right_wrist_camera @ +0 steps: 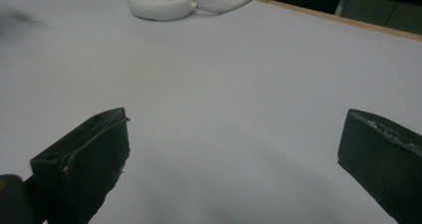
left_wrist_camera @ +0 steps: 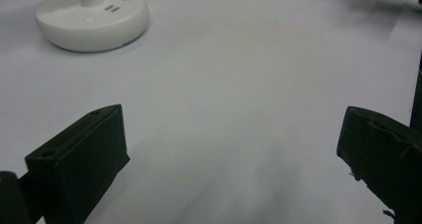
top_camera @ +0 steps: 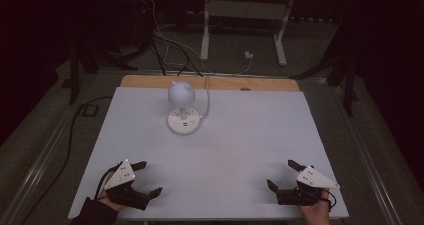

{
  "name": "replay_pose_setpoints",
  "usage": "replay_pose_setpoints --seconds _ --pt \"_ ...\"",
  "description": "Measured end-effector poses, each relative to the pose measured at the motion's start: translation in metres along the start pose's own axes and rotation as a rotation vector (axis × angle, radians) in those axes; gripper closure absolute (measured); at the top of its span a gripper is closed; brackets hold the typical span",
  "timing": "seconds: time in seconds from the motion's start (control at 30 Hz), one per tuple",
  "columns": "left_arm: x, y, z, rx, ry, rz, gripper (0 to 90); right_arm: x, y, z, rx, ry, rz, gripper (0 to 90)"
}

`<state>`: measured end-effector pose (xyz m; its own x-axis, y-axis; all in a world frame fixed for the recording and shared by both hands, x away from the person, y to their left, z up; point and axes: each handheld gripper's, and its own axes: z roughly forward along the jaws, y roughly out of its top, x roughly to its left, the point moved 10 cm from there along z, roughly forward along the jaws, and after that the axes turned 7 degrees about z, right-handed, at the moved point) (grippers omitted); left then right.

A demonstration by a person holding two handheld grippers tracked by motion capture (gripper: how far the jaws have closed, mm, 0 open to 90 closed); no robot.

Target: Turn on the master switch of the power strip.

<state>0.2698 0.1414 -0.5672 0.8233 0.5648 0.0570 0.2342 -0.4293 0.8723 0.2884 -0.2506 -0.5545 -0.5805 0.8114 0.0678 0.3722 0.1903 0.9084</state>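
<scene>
A small white desk lamp (top_camera: 181, 95) with a round head stands on a round base (top_camera: 184, 121) at the back middle of the white table (top_camera: 215, 150). Its base (left_wrist_camera: 92, 17) shows at the top left of the left gripper view, and the base (right_wrist_camera: 160, 1) sits at the top of the right gripper view. My left gripper (top_camera: 150, 177) rests at the front left, jaws wide open and nothing between them. My right gripper (top_camera: 281, 175) rests at the front right, also wide open and holding nothing. Both grippers lie far from the lamp.
A white cable (top_camera: 207, 97) runs from the lamp base back over the wooden far edge (top_camera: 150, 81) of the table. Beyond the table the dark floor carries cables and a white metal stand (top_camera: 245, 20).
</scene>
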Motion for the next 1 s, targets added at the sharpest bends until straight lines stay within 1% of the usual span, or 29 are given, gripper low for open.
replay_pose_setpoints --seconds 0.13,0.27,0.5,0.63,0.73,0.8,1.0 --pt "-0.0012 -0.0006 0.0012 0.008 -0.001 0.008 0.0 0.0 0.0014 -0.0014 -0.007 -0.004 -0.002 0.0" --pt "-0.0008 -0.001 0.0011 0.009 -0.001 0.005 0.0 0.0016 0.0011 -0.001 -0.001 -0.006 -0.012 0.0" --pt "-0.0004 -0.0018 0.0015 0.014 0.0 0.007 0.0 0.0023 0.0004 -0.0003 0.005 -0.001 -0.004 0.0" --pt "-0.0009 -0.0018 0.0017 0.013 -0.006 0.005 0.0 0.0035 0.0006 -0.0004 0.007 0.008 0.001 0.0" --pt "-0.0016 -0.0023 0.0019 0.011 -0.014 0.001 0.1 0.0043 0.0007 0.0001 0.009 0.008 -0.003 0.0" --pt "-0.0026 -0.0022 0.002 0.012 -0.018 0.007 0.1 0.0051 0.0011 0.0001 0.008 0.007 -0.01 0.0" --pt "-0.0039 -0.0005 0.0024 0.006 -0.019 0.013 0.1 0.0045 0.0039 -0.0016 -0.01 0.009 -0.001 0.0"
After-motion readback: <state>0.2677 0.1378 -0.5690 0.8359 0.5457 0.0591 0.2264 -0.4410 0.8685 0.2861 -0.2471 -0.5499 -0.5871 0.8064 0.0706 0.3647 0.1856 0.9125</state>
